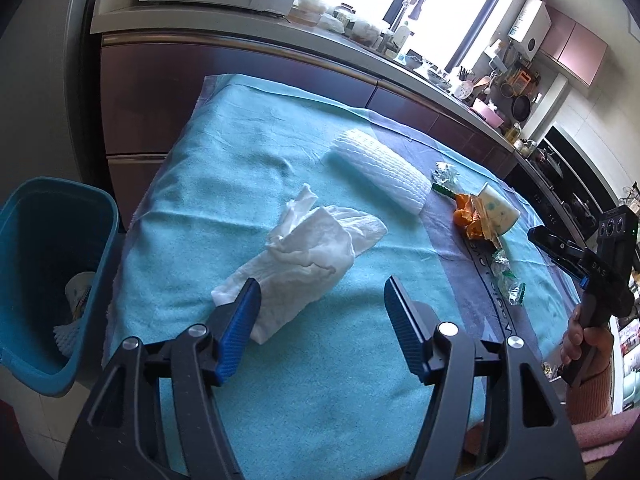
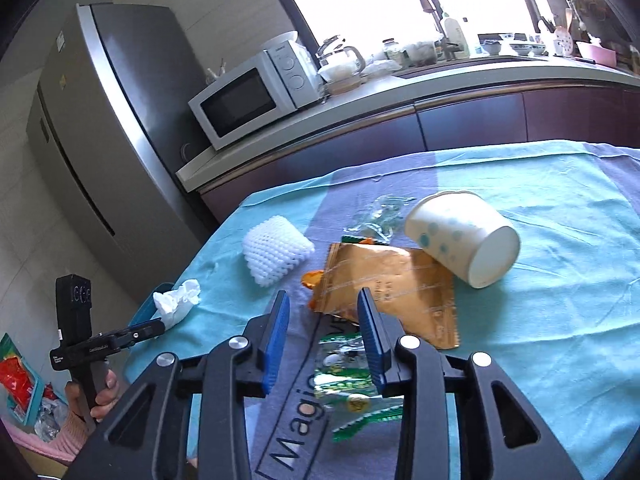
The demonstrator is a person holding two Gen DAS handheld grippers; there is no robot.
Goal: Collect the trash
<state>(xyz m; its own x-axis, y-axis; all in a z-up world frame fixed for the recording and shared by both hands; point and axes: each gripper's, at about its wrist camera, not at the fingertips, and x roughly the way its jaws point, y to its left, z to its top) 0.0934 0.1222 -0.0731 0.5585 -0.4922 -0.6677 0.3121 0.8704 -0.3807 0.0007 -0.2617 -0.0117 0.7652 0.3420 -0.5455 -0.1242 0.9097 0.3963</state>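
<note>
Soft, matt teal cloth [image 1: 248, 184] covers the counter, beneath crumpled white tissue paper [image 1: 304, 248], a ribbed white foam net [image 2: 276, 254], a glossy gold foil packet [image 2: 384, 280] and a smooth paper cup [image 2: 460, 236].

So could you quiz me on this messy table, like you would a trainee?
1. True or false: the paper cup stands upright.
2. Which claw is nearest the crumpled tissue? A left claw B right claw
3. What lies between the white foam net and the cup?

Key: 1 false, it lies on its side. 2 A. 3 a gold snack wrapper.
</note>
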